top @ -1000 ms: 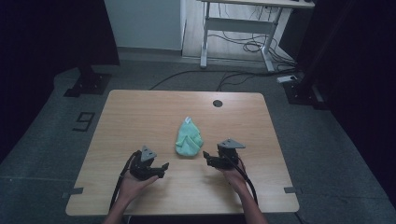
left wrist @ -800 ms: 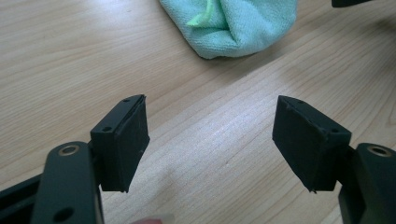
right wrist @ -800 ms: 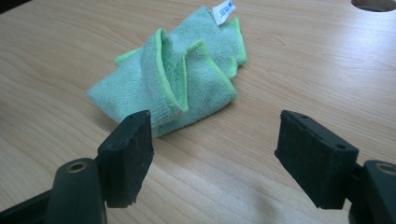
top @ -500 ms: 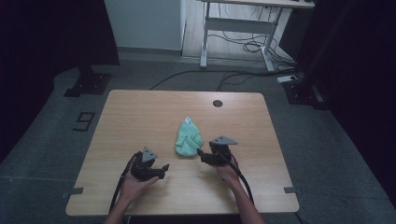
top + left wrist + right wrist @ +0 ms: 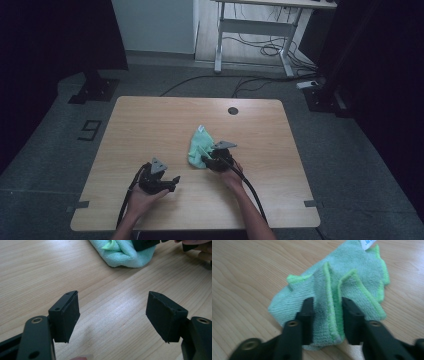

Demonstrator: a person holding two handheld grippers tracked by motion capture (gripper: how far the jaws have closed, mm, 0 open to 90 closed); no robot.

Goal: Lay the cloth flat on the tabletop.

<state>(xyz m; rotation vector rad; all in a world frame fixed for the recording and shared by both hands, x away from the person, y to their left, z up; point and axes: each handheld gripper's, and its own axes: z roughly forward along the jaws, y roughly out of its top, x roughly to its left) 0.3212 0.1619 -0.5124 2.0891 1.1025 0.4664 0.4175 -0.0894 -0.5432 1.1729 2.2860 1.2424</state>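
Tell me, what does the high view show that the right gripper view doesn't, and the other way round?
The high view takes in the whole wooden table, the left gripper standing apart from the cloth, both forearms, and a desk frame and cables on the floor beyond.

The right gripper view shows close up the right gripper, whose jaws have just been closing, pinching a raised fold of the cloth, plus a white label at its far end.

Both show the mint-green cloth with its brighter green hem, lying crumpled on the table.

High view above the near side, facing forward and down on the table, gripper views close and low (shared: green cloth).
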